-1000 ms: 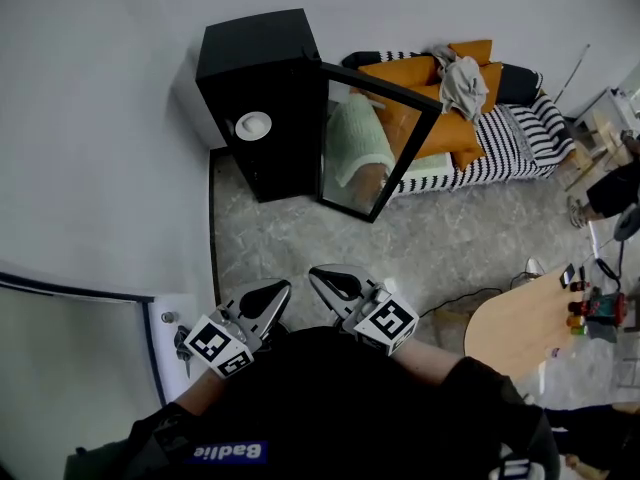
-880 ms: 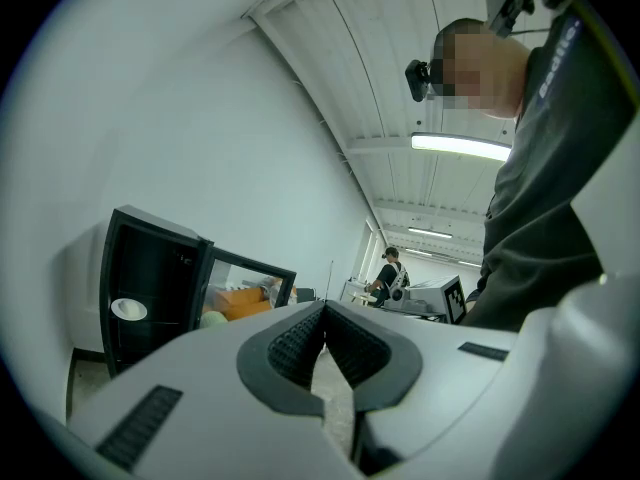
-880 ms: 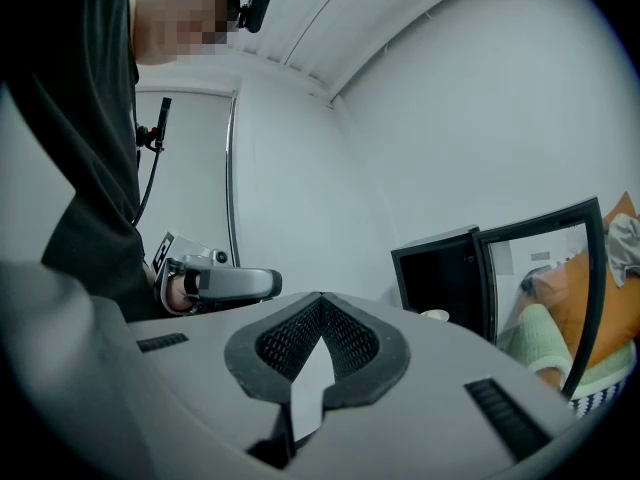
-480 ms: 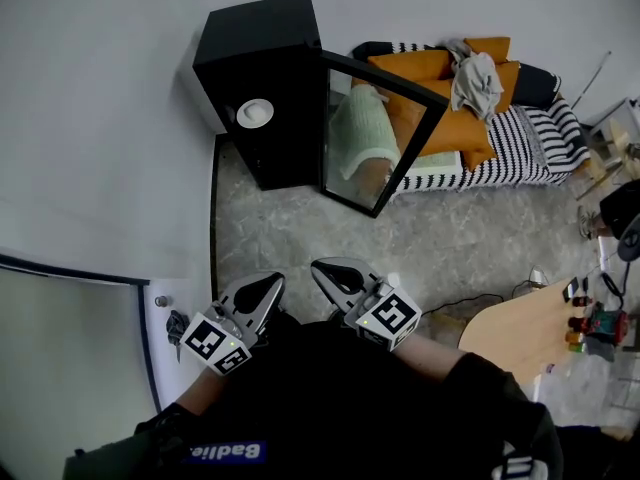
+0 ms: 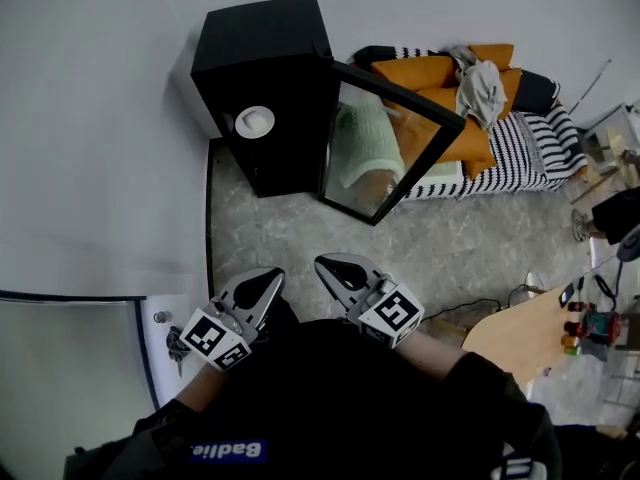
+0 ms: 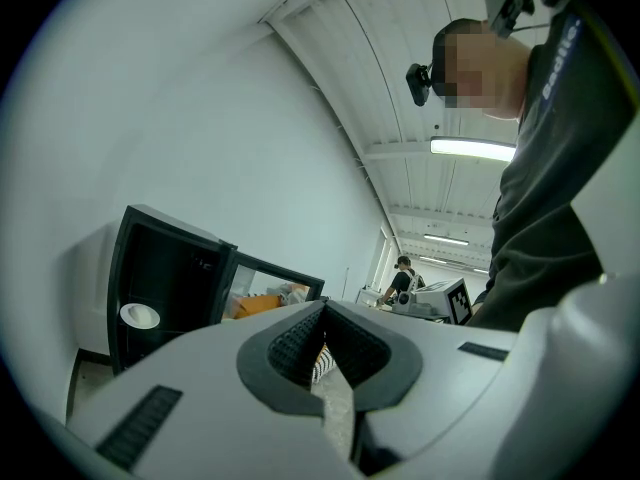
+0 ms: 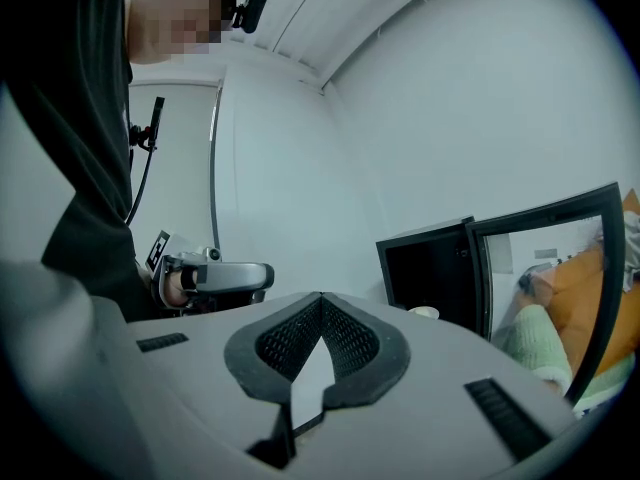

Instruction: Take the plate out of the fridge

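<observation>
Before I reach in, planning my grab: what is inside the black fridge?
One white plate shows inside the fridge; its dark interior hides anything else.

One fridge, one plate, one sofa and one wooden table are present. Two grippers are counted: the left gripper and the right gripper.

The fridge at eleven o'clock is matt black, its open door glossy, mirror-like glass, and the plate inside is smooth, glazed white. The floor looks like mottled grey stone, and the sofa at two o'clock is striped cloth. The left gripper and right gripper are matt grey plastic with ribbed black pads.
</observation>
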`<state>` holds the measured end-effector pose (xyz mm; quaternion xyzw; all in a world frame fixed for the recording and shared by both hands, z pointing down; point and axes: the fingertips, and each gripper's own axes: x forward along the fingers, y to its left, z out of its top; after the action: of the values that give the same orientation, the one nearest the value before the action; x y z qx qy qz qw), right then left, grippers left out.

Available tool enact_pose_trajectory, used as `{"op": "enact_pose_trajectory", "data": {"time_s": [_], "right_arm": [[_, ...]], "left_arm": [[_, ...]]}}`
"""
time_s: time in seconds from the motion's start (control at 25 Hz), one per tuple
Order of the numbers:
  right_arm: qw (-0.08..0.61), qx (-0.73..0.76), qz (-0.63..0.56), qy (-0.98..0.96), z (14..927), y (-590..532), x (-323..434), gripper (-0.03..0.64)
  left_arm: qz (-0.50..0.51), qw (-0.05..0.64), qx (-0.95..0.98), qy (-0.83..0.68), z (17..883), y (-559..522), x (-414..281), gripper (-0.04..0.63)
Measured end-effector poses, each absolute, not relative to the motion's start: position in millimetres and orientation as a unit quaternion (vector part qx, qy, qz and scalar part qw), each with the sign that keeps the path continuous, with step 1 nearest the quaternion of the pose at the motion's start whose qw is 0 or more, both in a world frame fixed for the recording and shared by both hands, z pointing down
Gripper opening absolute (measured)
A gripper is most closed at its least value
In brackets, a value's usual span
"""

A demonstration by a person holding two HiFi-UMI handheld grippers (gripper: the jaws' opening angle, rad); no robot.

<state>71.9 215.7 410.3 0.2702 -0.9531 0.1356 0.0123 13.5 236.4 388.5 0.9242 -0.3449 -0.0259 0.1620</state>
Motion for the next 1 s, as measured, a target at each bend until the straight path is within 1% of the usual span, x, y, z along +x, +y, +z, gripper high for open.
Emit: {"op": "enact_pose_trajectory", "data": {"time_s": [0.36, 0.6, 0.8, 1.0], "right_arm": [[0.015, 0.310, 0.149, -0.939, 409, 134, -1, 0.006], [0.026, 0.337, 0.152, -0.929, 405, 92, -48, 0.006], [0.026, 0.356, 0.151, -0.922, 398, 72, -72, 0.006], [0.026, 0.361, 0.140, -0.922, 391, 59, -78, 0.006]], "left_arm": [[-0.014, 0.140, 0.943, -0.301, 381, 153, -57, 0.005], [-0.028, 0.154, 0.949, -0.276, 379, 110, -103, 0.005], [-0.028, 0.158, 0.955, -0.248, 375, 91, -119, 0.005], [-0.033, 0.158, 0.957, -0.243, 370, 78, -124, 0.005]]}}
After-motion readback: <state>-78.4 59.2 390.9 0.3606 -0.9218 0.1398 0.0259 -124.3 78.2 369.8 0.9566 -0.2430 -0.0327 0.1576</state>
